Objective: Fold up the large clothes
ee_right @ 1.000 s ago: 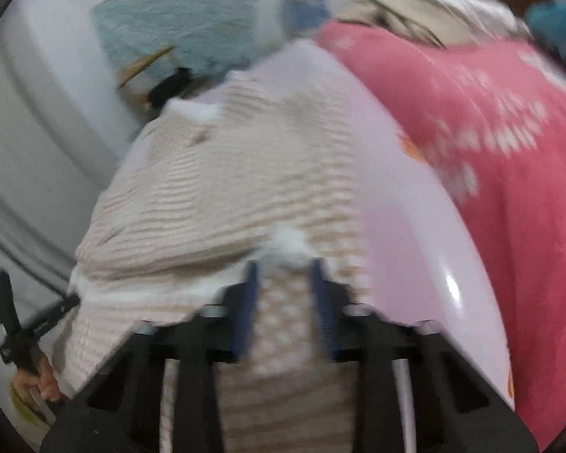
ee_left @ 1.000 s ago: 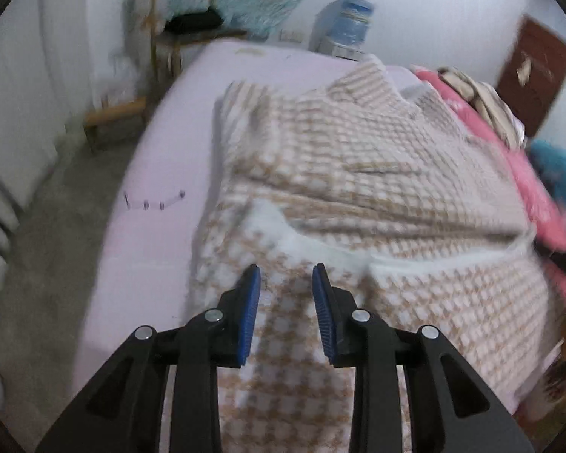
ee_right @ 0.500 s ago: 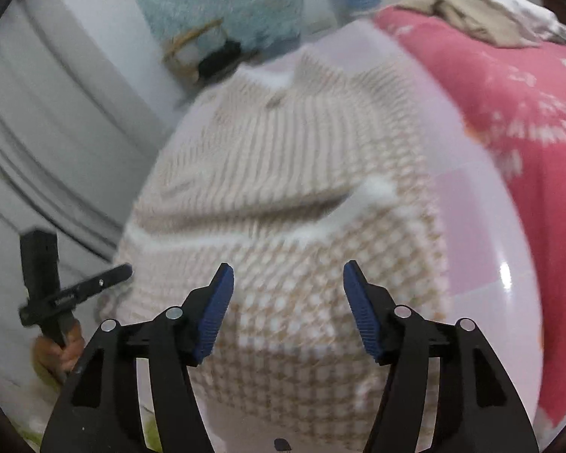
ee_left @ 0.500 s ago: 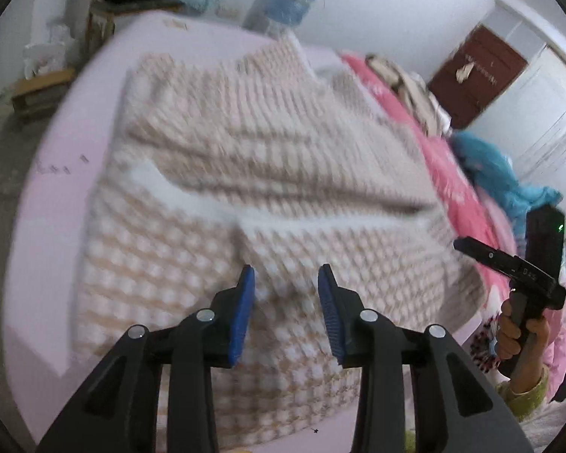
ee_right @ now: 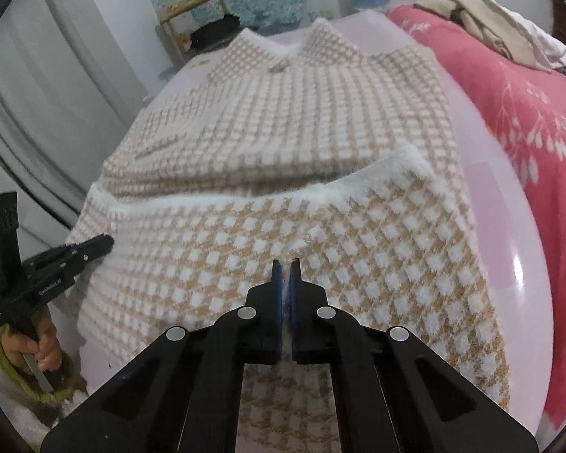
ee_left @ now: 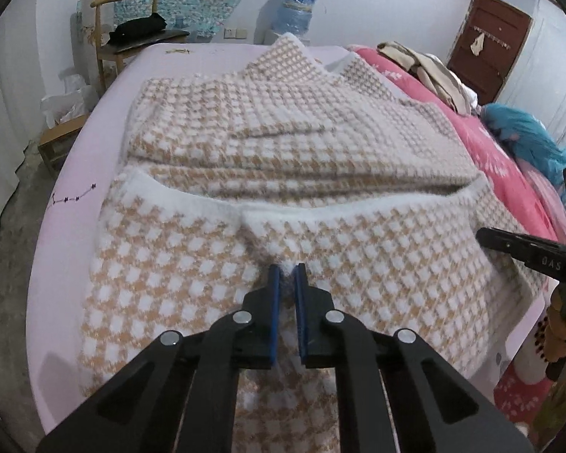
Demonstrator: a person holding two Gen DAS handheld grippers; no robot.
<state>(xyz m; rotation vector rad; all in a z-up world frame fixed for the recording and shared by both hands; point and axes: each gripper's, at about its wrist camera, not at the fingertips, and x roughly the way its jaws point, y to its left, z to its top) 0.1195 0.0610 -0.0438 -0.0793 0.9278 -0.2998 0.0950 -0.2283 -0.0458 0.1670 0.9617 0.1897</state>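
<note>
Both grippers pinch the near fold of the houndstooth sweater (ee_left: 283,173): the left gripper (ee_left: 286,270) and the right gripper (ee_right: 284,264) each have blue pads pressed together on a tuck of fuzzy knit. Just beyond them the folded-up lower part ends in a white ribbed hem (ee_left: 320,213); farther off lie the body and collar, spread on the lilac bed (ee_left: 71,188). Tan-and-white, thick and plush, it looks soft, limp and fairly light, likely to sag and stretch, so hold it at the fold's edges, well apart. A pink quilt (ee_right: 528,120) lies right of the right gripper.
</note>
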